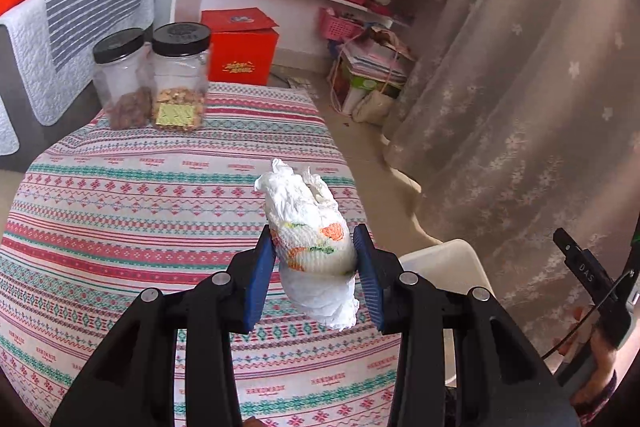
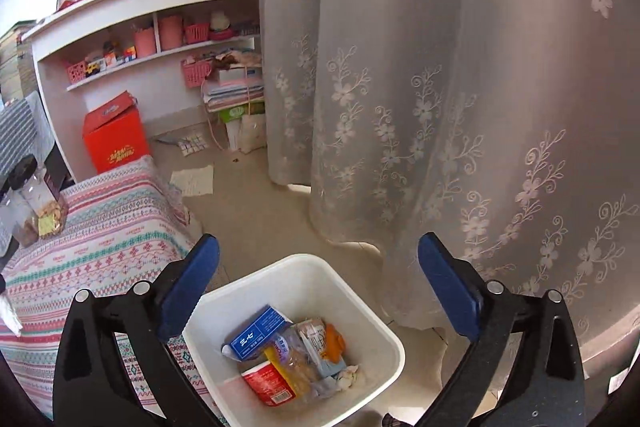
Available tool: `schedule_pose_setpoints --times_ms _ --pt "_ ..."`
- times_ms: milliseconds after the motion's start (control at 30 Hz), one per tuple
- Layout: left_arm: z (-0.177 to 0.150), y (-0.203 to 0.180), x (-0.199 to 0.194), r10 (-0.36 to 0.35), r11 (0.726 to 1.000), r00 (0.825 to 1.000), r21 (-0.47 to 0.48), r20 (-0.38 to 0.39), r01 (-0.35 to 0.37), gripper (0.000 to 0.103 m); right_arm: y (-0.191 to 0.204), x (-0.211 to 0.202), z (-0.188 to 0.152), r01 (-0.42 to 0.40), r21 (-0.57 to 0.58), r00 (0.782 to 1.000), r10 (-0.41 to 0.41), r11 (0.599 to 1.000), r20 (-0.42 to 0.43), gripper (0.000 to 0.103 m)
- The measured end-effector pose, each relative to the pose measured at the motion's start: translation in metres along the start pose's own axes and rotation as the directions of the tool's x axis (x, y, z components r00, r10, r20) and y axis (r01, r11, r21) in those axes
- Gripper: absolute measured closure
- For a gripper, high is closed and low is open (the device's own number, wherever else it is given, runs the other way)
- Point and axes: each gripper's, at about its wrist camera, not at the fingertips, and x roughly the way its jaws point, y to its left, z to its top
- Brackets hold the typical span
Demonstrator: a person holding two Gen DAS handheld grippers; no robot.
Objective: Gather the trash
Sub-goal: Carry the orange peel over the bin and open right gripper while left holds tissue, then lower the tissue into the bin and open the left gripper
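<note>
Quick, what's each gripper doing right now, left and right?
Left gripper: closed on the crumpled paper towel, above the table.
Right gripper: open, empty, above the white trash bin.

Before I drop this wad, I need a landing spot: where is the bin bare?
The bin is bare along its far wall and right side. Its near left is crowded: blue box, red cup, wrappers. The left gripper holds the tissue wad over the tablecloth.
</note>
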Motion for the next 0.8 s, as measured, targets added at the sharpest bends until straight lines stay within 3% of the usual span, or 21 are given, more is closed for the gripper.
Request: schedule_pose_setpoints --times_ms 367,633,800 --pt "0.013 -0.12 0.037 -0.102 0.982 0.993 0.152 -0.057 0.109 0.063 -0.065 -0.004 0.01 0.042 0.137 0.999 -0.045 0.99 0.02 0.007" --pt "0.019 -0.181 0.061 -0.176 0.965 0.976 0.175 -0.127 0.196 0.062 -0.082 -0.004 0.014 0.069 0.178 0.996 -0.076 0.982 0.036 0.007" --pt "0.017 -0.188 0.058 -0.187 0.959 0.972 0.188 -0.141 0.212 0.046 -0.078 -0.011 0.017 0.052 0.169 0.996 -0.063 0.984 0.057 0.007"
